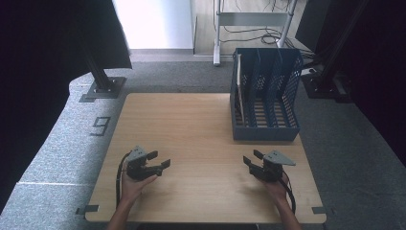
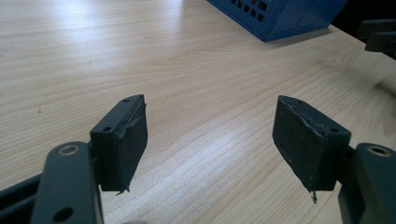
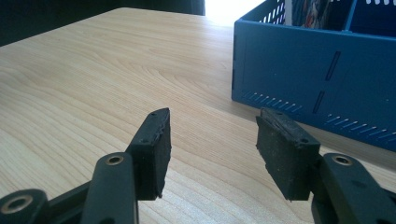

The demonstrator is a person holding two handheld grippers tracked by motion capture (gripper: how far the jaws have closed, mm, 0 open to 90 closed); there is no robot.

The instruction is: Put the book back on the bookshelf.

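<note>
The wooden table point(image 1: 201, 139) takes up the centre of the high view, pale and grained. At its upper right stands a blue file rack point(image 1: 266, 93) — perforated walls, upright dividers, and a thin pale sheet point(image 1: 240, 86) standing in its leftmost slot. In the right gripper view the rack's solid front wall point(image 3: 317, 79) with rows of slits sits at the upper right of the frame; in the left gripper view a corner of it point(image 2: 280, 16) shows at the top.

The left claw point(image 1: 160, 160) rests at lower left, jaws wide apart and empty. The right claw point(image 1: 252, 158) at lower right is likewise wide and empty — its worn pads point(image 3: 154, 154) show above bare wood.
</note>
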